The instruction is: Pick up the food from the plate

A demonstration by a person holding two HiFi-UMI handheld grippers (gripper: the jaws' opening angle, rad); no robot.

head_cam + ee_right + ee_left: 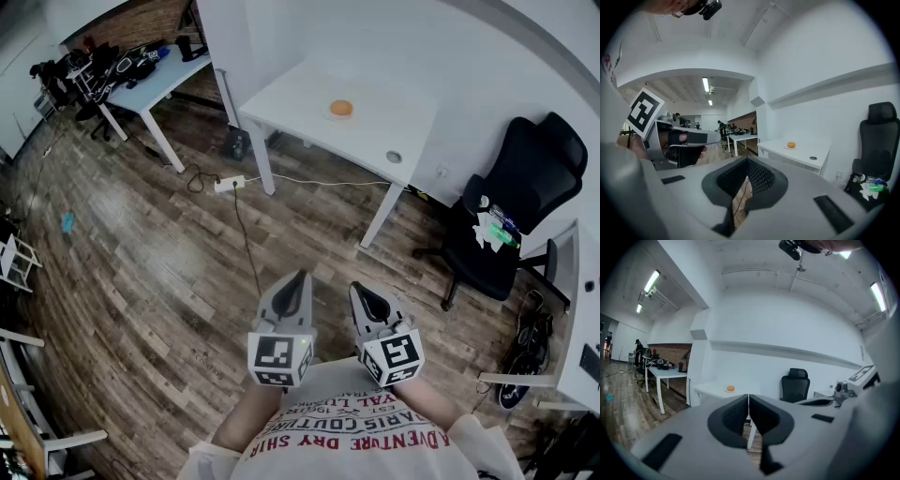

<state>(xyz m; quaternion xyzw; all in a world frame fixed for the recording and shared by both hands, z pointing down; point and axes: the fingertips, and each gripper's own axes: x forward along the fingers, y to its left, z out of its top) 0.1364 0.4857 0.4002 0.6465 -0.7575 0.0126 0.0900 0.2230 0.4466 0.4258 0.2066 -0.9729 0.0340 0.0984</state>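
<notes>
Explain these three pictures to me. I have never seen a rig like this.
No robot here: a person holds a two-jaw tool in each hand. The head view comes from a camera on the person's head, looking down at the left tool and right tool. The other two views come from cameras riding on each tool, looking along its jaws. Both tools are shut and hold nothing. Ahead stands a white table with round orange food on it, far from both tools.
</notes>
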